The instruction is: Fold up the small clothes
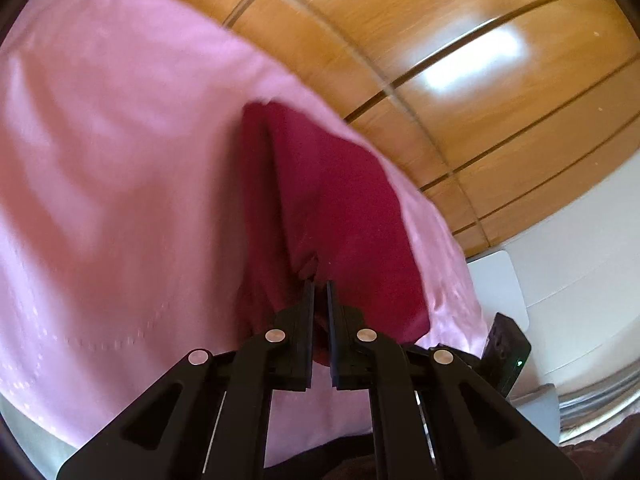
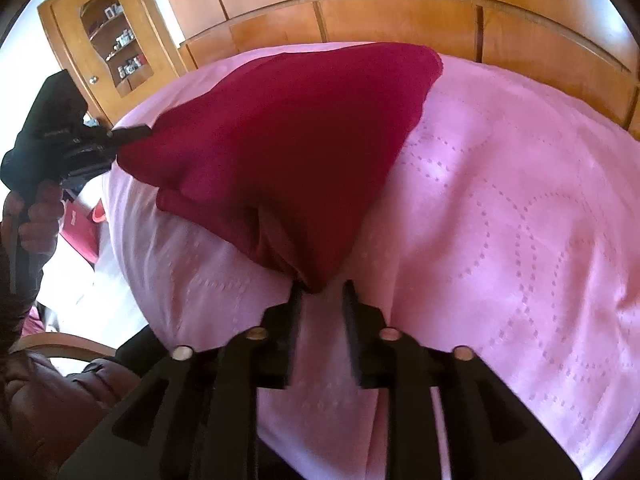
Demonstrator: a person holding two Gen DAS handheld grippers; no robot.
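Note:
A dark red garment [image 2: 288, 140] hangs stretched above a pink quilted bedspread [image 2: 500, 208]. My left gripper [image 1: 320, 286] is shut on one corner of the red garment [image 1: 332, 208]; it also shows in the right wrist view [image 2: 132, 134], at the garment's left corner. My right gripper [image 2: 322, 288] has its jaws a little apart, with the garment's lower corner hanging against the left fingertip [image 2: 297, 292]; I cannot tell whether it is pinched. The garment's far corner rests on the bedspread [image 1: 120, 160].
A wooden headboard [image 2: 400, 20] and wooden wall panels [image 1: 440, 60] stand behind the bed. A wooden glass-door cabinet [image 2: 108, 40] is at the far left. A white box [image 1: 496, 284] sits beside the bed. A red item [image 2: 80, 220] lies on the floor.

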